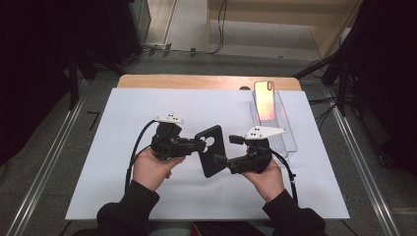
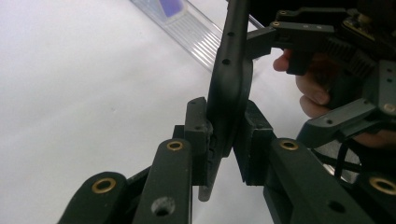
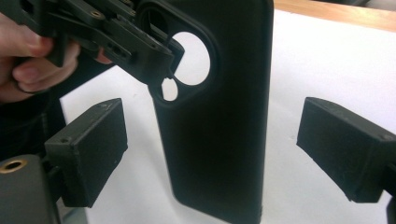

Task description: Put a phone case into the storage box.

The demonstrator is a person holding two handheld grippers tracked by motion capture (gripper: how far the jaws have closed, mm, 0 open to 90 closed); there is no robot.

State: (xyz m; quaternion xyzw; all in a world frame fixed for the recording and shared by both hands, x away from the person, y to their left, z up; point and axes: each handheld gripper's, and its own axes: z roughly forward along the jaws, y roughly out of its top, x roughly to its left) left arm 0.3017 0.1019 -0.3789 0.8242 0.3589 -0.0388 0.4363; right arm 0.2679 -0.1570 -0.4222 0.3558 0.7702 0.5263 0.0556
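We hold a black phone case (image 1: 211,150) in the air above the middle of the white sheet (image 1: 123,123) that covers the table. The left gripper (image 1: 196,144) is clamped on the case's edge next to the round camera hole; in the left gripper view the case (image 2: 229,88) stands on edge between the two jaws. The right gripper (image 1: 220,160) is at the case's lower end, and in the right gripper view its jaws stand wide apart on both sides of the case (image 3: 219,121), not touching it. A phone (image 1: 265,100) leans on a clear stand (image 1: 285,132) near the far right corner of the table, close behind the right gripper. The left half and the near edge of the sheet give free room. The sleeves are cut off by the bottom edge. The dark surroundings are hard to make out.
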